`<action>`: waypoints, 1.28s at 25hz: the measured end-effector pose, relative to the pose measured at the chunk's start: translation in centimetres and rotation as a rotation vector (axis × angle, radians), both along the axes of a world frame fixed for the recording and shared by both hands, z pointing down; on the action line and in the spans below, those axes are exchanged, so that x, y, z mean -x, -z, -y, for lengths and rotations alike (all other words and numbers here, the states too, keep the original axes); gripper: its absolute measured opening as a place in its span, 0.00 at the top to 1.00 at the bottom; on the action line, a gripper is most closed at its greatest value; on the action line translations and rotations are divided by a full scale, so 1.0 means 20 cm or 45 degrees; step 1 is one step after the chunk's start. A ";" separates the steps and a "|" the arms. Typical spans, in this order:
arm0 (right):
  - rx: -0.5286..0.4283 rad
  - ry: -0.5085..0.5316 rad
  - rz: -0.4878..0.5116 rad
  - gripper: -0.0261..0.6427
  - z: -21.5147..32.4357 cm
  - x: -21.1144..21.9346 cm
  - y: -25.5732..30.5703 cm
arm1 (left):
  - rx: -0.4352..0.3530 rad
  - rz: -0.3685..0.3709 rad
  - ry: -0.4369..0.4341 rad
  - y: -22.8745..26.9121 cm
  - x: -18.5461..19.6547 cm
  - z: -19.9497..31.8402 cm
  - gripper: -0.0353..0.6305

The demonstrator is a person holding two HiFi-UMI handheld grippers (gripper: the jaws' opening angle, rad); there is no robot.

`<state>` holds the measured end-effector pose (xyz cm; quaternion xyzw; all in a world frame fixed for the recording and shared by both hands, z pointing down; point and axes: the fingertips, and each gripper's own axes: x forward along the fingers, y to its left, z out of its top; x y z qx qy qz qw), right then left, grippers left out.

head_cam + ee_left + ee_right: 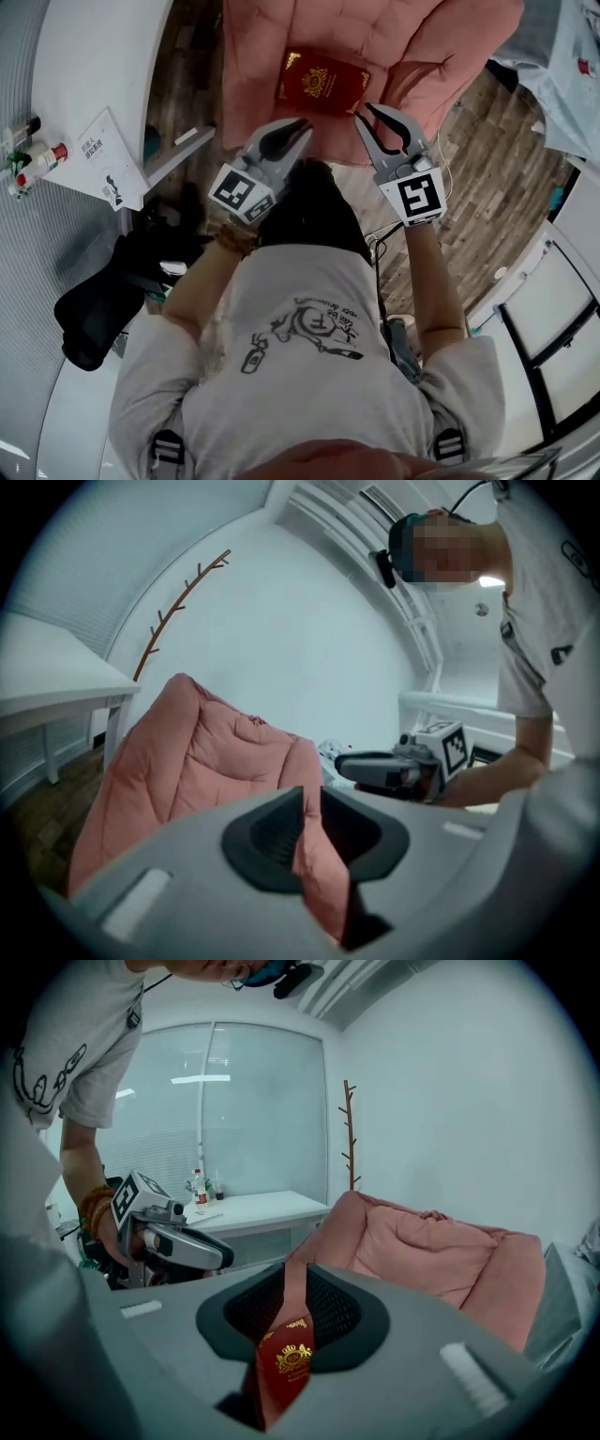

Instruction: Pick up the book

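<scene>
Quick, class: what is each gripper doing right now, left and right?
Left gripper: jaws slightly open, holding nothing.
Right gripper: jaws slightly open, holding nothing, near the book.

I count one book point(322, 84), dark red with a gold crest, and one big pink cushion point(422, 37) at the far side. There are two tools, the left tool point(302, 131) and the right tool point(366, 112). On the left there is one white table point(84, 56), one printed leaflet point(111, 164) and at least two small bottles point(42, 155). There is also one branch-shaped coat stand point(350, 1133).
</scene>
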<state>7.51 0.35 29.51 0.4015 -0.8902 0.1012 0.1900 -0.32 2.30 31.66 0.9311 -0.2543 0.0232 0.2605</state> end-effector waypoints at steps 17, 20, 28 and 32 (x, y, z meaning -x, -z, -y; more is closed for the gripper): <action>0.204 0.183 -0.165 0.81 0.16 0.05 -0.77 | 0.313 -0.023 0.208 -0.83 0.15 0.09 0.81; 0.217 0.205 -0.175 0.80 0.18 0.07 -0.89 | 0.362 -0.026 0.236 -0.97 0.17 0.09 0.79; 0.291 0.254 -0.200 0.77 0.28 0.08 -1.25 | 0.511 -0.023 0.314 -1.41 0.19 0.11 0.70; 0.328 0.281 -0.213 0.75 0.32 0.08 -1.43 | 0.586 -0.054 0.361 -1.58 0.21 0.11 0.68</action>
